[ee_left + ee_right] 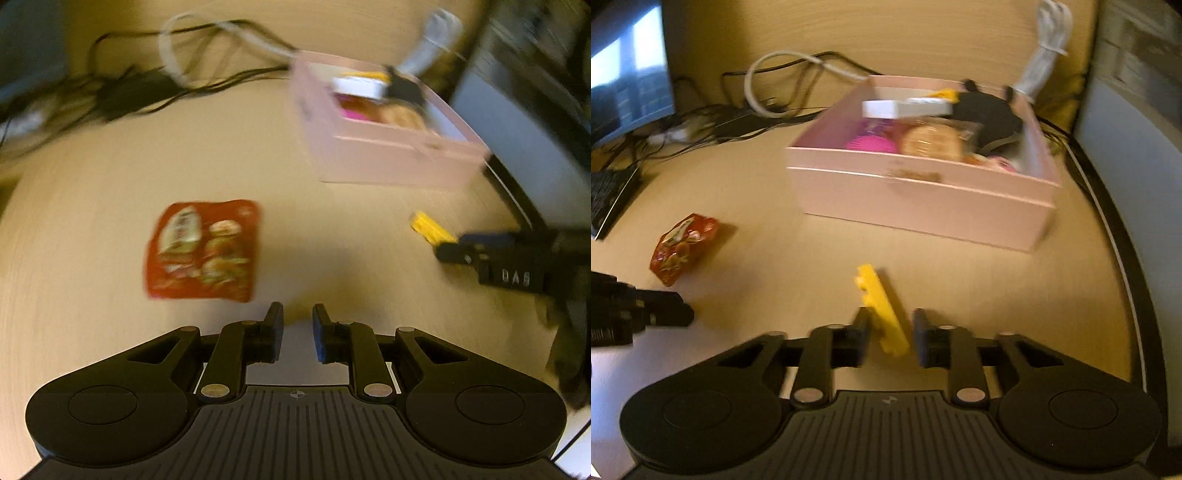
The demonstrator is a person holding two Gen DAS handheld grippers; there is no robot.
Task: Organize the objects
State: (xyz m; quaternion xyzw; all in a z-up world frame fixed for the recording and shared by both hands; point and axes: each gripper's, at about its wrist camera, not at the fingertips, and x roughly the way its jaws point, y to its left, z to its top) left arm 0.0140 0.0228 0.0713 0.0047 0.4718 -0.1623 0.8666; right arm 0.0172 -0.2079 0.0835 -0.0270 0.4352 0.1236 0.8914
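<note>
Both wrist views look down, sharing the pink box [388, 147] and table [775, 206].

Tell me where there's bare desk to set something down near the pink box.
Bare desk lies between the red snack packet, the pink box front wall and the yellow comb piece. More shows right of the yellow piece, toward the desk's dark edge. Crowded: the cables behind the box, and the box itself, already full.

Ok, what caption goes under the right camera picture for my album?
Open tongs around a yellow toy piece near the pink box.
</note>
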